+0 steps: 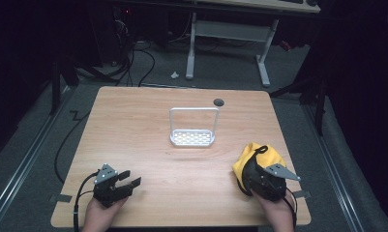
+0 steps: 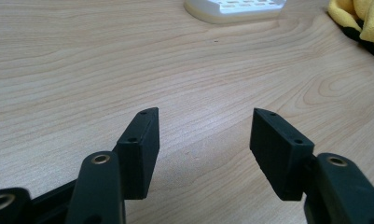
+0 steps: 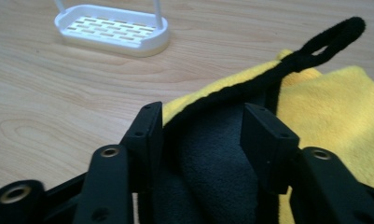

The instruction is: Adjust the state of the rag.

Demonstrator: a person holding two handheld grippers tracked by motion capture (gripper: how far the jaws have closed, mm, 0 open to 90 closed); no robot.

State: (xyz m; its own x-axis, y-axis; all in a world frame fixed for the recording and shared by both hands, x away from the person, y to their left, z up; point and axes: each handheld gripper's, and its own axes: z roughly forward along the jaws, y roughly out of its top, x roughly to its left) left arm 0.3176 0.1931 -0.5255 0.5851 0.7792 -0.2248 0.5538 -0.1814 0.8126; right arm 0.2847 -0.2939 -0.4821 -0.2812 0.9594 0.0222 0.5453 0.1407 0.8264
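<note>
A yellow cloth [image 1: 268, 155] with a dark grey underside and a black hanging loop [image 3: 331, 35] lies bunched at the table's right front. My right gripper [image 1: 252, 175] is on its near edge, open, and a raised fold of the grey side fills the gap between the jaws [image 3: 203, 126]. My left gripper [image 1: 130, 177] rests at the left front, open and with bare wood between its fingers [image 2: 203, 130]. The cloth's corner [image 2: 362, 18] shows at the top right of the left gripper view.
A small white slotted rack [image 1: 192, 138] with an upright wire frame stands mid-table, also seen as the rack [image 3: 112, 30] and the rack's base [image 2: 231, 7]. A round cable hole [image 1: 218, 102] sits near the wooden table's [image 1: 133, 125] far edge.
</note>
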